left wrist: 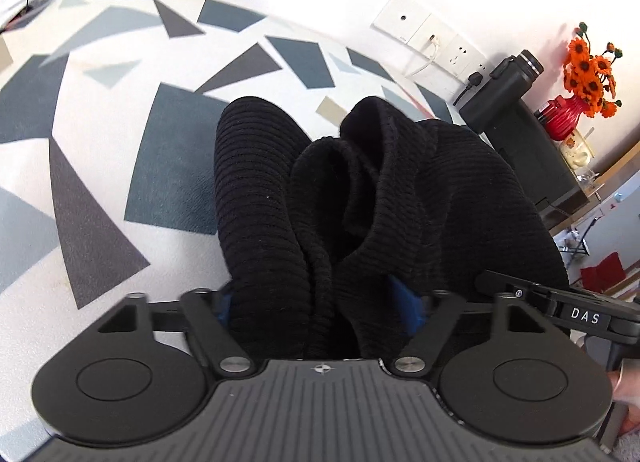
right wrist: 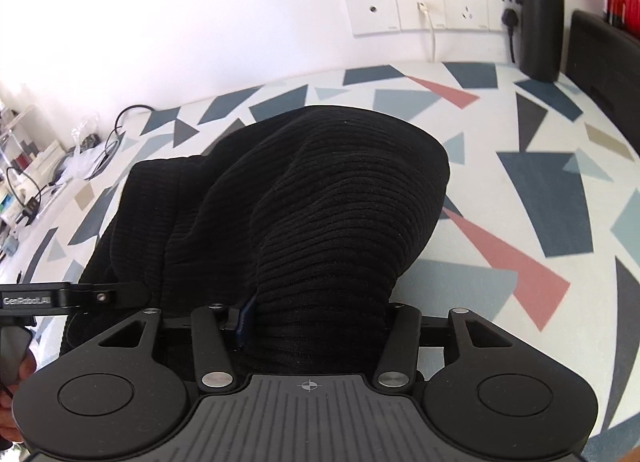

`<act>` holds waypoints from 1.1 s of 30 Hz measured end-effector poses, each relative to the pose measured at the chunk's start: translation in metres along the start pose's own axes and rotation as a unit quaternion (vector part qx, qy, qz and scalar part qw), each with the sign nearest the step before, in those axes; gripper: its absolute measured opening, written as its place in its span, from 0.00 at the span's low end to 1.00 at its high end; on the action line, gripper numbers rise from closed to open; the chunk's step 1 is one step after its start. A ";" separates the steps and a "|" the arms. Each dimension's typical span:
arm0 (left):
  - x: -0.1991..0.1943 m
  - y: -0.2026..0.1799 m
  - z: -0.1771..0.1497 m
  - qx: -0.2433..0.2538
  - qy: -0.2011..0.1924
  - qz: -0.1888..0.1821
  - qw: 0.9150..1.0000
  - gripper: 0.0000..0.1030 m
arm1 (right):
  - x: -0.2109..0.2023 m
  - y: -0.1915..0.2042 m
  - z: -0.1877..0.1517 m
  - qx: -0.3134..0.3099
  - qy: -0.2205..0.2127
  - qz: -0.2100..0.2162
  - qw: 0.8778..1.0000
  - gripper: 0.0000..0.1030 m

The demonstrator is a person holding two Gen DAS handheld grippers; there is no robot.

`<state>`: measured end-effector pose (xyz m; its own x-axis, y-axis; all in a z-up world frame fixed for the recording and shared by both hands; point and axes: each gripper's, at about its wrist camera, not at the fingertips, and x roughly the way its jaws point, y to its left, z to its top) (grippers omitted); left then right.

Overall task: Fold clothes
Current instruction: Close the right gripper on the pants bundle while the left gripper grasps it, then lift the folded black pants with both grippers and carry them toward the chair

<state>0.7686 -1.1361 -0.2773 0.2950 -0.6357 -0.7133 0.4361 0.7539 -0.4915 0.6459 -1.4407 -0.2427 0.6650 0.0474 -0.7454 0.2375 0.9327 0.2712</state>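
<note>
Both grippers, left (left wrist: 320, 314) and right (right wrist: 316, 318), apparently clamp the black ribbed knit garment (left wrist: 360, 190); pads mostly hidden. It bunches over a white tablecloth with grey-blue geometric patches (left wrist: 100, 142), beneath a white wall socket panel (right wrist: 424, 8).

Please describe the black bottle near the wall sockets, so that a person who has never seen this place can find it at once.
Start at the white wall sockets above the patterned cloth. At their right end stands the black bottle, upright at the cloth's far edge. It is tall, matte black, with a shiny ring below its lid, unlike the flat black box beside it.

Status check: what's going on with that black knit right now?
Both hand-held grippers bunched in black knit. Left jaws wide. Right closed on fabric. Nothing in the way.
</note>
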 end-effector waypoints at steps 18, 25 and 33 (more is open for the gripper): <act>0.034 -0.002 0.017 0.068 0.035 -0.049 0.996 1.00 | 0.040 -0.044 -0.004 0.071 0.034 0.034 0.996 0.92; 0.023 -0.011 0.008 0.057 0.021 -0.046 0.997 0.70 | 0.039 -0.023 0.002 0.035 0.039 0.037 0.998 0.49; -0.036 -0.022 -0.011 0.073 -0.058 -0.039 0.995 0.61 | -0.011 0.057 -0.005 -0.108 -0.045 -0.030 0.993 0.43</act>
<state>0.7393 -1.1285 -0.2461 0.3478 -0.7122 -0.6098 0.5777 0.6750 -0.4589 0.6487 -1.3864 -0.2225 0.7170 -0.0337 -0.6963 0.1278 0.9883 0.0837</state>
